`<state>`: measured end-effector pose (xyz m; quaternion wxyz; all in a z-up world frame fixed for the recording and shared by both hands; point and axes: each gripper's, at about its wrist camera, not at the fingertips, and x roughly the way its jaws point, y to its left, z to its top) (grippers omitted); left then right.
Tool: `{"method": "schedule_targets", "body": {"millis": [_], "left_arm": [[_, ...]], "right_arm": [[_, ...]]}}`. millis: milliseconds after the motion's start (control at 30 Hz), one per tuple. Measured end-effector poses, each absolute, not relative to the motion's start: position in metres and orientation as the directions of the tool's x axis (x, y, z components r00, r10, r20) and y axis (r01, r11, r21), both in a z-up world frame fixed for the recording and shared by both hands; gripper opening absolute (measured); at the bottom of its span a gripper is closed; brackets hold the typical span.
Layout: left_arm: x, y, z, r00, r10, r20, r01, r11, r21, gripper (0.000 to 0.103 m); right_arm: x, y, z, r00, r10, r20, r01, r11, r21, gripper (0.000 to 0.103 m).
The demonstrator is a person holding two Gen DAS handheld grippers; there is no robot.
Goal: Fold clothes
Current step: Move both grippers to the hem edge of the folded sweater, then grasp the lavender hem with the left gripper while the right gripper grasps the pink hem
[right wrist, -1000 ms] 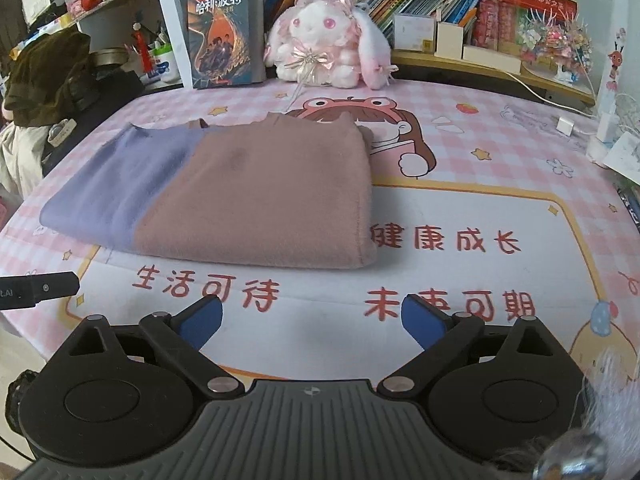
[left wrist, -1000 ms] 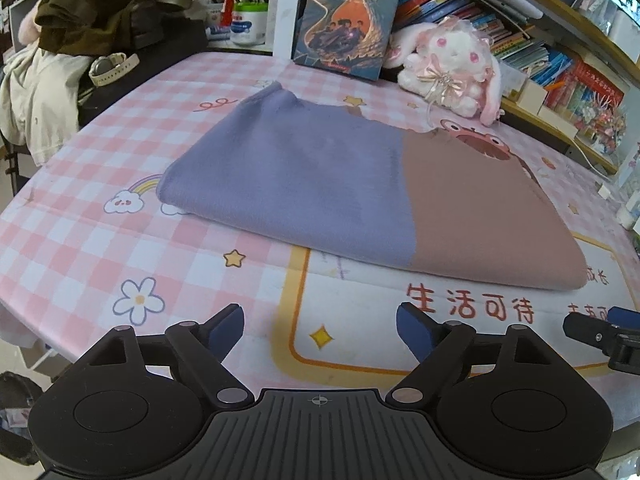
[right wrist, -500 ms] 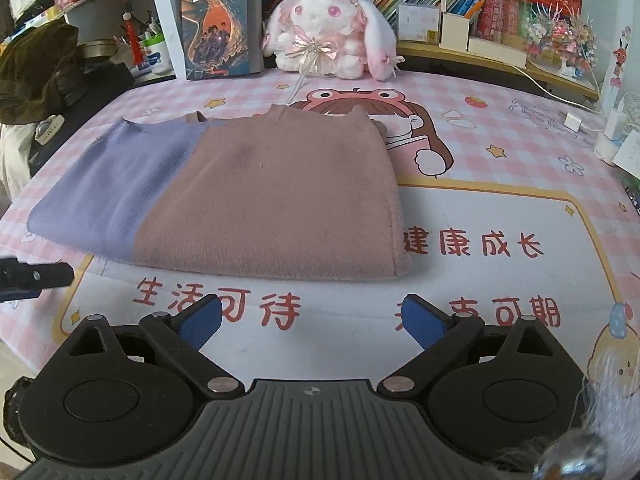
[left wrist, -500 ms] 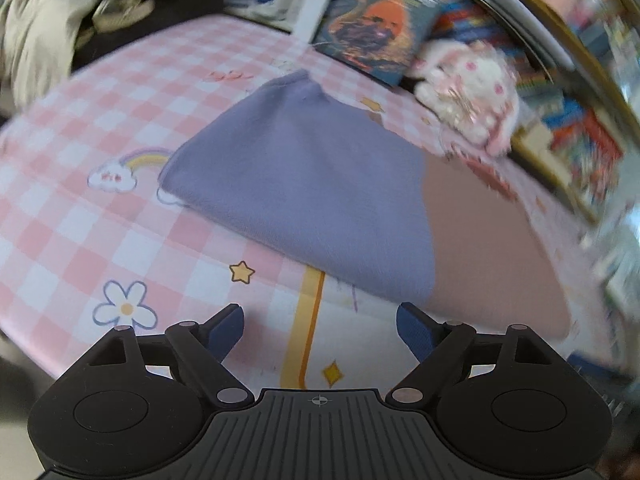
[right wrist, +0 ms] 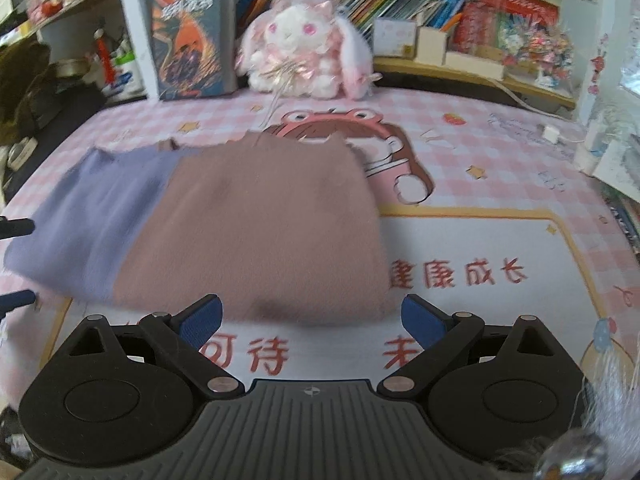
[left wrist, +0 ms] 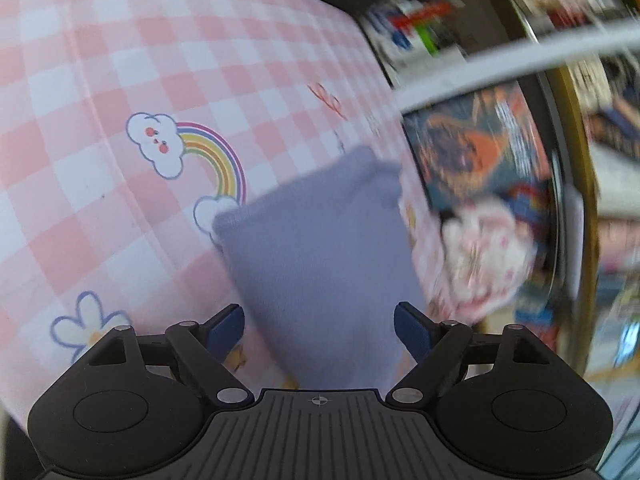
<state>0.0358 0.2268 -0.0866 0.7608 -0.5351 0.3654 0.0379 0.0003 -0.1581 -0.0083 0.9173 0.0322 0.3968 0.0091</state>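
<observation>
A folded garment (right wrist: pixel 224 220), purple on the left and brownish pink on the right, lies flat on the pink checked table cover (right wrist: pixel 500 168). My right gripper (right wrist: pixel 311 318) is open and empty, close over the garment's near pink edge. My left gripper (left wrist: pixel 319 330) is open and empty, rolled to one side, with the purple end (left wrist: pixel 320 248) of the garment between and beyond its fingers. The left view is blurred. The left gripper's fingertips (right wrist: pixel 16 227) show at the left edge of the right wrist view.
A pink plush rabbit (right wrist: pixel 304 54) and an upright book (right wrist: pixel 192 40) stand at the back of the table before shelves of books. A cable and white plug (right wrist: pixel 550 133) lie at the back right. Dark clothes (right wrist: pixel 24 92) are heaped at the far left.
My left gripper has swung left and rolled, and now faces the purple end of the garment. My right gripper has moved forward to the pink near edge. Both stay open.
</observation>
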Motion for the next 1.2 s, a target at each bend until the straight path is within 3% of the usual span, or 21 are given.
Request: {"method": "schedule_targets", "body": {"millis": [333, 667, 767, 933, 1033, 1100, 1200], "left_arm": [[0.052, 0.25, -0.099, 0.752, -0.339, -0.565, -0.502, 0.26, -0.825, 0.083], [0.045, 0.275, -0.099, 0.775, -0.274, -0.569, -0.525, 0.221, -0.822, 0.082], [0.043, 0.274, -0.099, 0.784, -0.249, -0.568, -0.525, 0.221, -0.822, 0.072], [0.041, 0.27, -0.1, 0.798, -0.195, -0.57, -0.529, 0.224, -0.818, 0.06], [0.042, 0.266, -0.1, 0.792, -0.163, -0.589, -0.546, 0.244, -0.802, 0.047], [0.043, 0.263, -0.099, 0.783, -0.147, -0.604, -0.558, 0.263, -0.787, 0.029], [0.047, 0.257, -0.096, 0.767, -0.132, -0.628, -0.575, 0.294, -0.763, 0.015]], "right_arm": [[0.03, -0.188, 0.004, 0.714, -0.053, -0.698, 0.176, 0.979, 0.106, 0.093], [0.067, -0.194, -0.015, 0.638, 0.017, -0.77, 0.182, 0.968, 0.172, 0.054], [0.073, -0.192, -0.023, 0.612, 0.043, -0.79, 0.16, 0.971, 0.177, 0.043], [0.078, -0.194, -0.032, 0.593, 0.098, -0.8, 0.104, 0.975, 0.197, 0.036], [0.081, -0.198, -0.035, 0.582, 0.139, -0.801, 0.068, 0.973, 0.219, 0.034], [0.083, -0.199, -0.037, 0.575, 0.163, -0.802, 0.046, 0.972, 0.23, 0.033], [0.085, -0.199, -0.038, 0.566, 0.192, -0.802, 0.02, 0.969, 0.245, 0.032]]}}
